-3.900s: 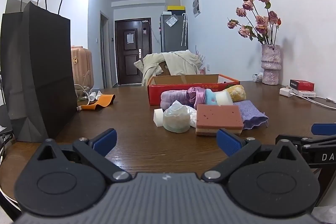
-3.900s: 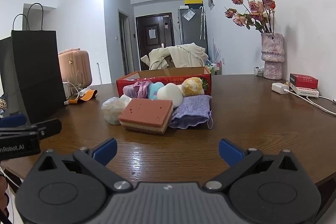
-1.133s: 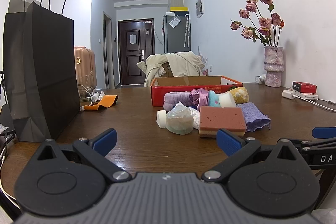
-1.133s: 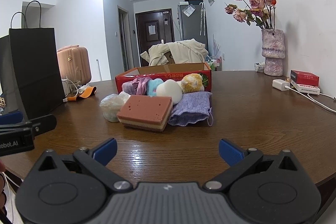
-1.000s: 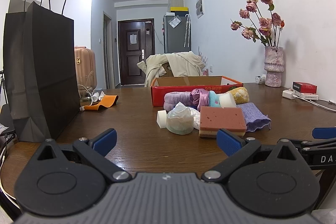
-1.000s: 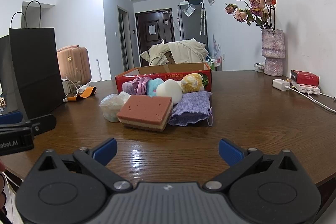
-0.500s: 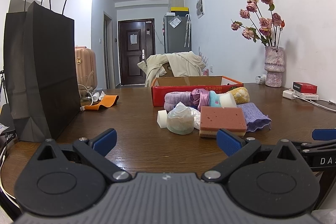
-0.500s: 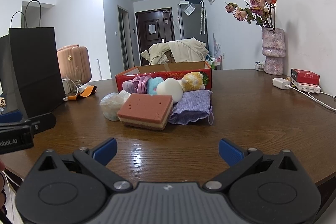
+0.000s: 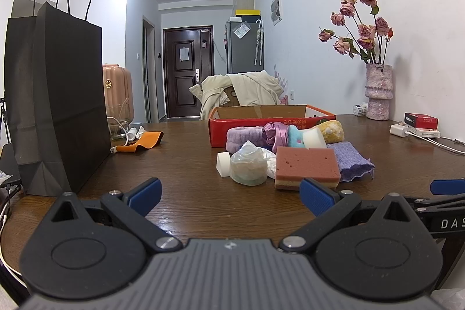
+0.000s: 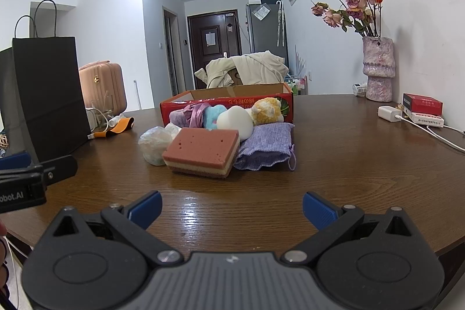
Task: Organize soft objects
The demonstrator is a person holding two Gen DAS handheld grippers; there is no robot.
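A pile of soft things lies mid-table in front of a red cardboard box (image 9: 290, 122) (image 10: 232, 102): a pink layered sponge (image 9: 306, 167) (image 10: 202, 151), a purple cloth pouch (image 9: 350, 160) (image 10: 267, 145), a wrapped clear-plastic bundle (image 9: 248, 166) (image 10: 155, 144), a white foam block (image 9: 223, 164), a white round sponge (image 10: 238, 121), a yellow plush (image 10: 266, 109), a lilac towel (image 9: 241, 135). My left gripper (image 9: 231, 193) is open and empty, short of the pile. My right gripper (image 10: 231, 207) is open and empty, also short of it.
A tall black paper bag (image 9: 55, 100) (image 10: 46, 95) stands at the table's left. An orange strap with a cable (image 9: 142, 143) lies beside it. A vase of dried roses (image 10: 377, 67), a charger (image 10: 388, 113) with a cord and small red boxes (image 10: 423, 103) sit at the right.
Both grippers have crept slightly forward toward the pile and stay open. Nothing on the table has moved.
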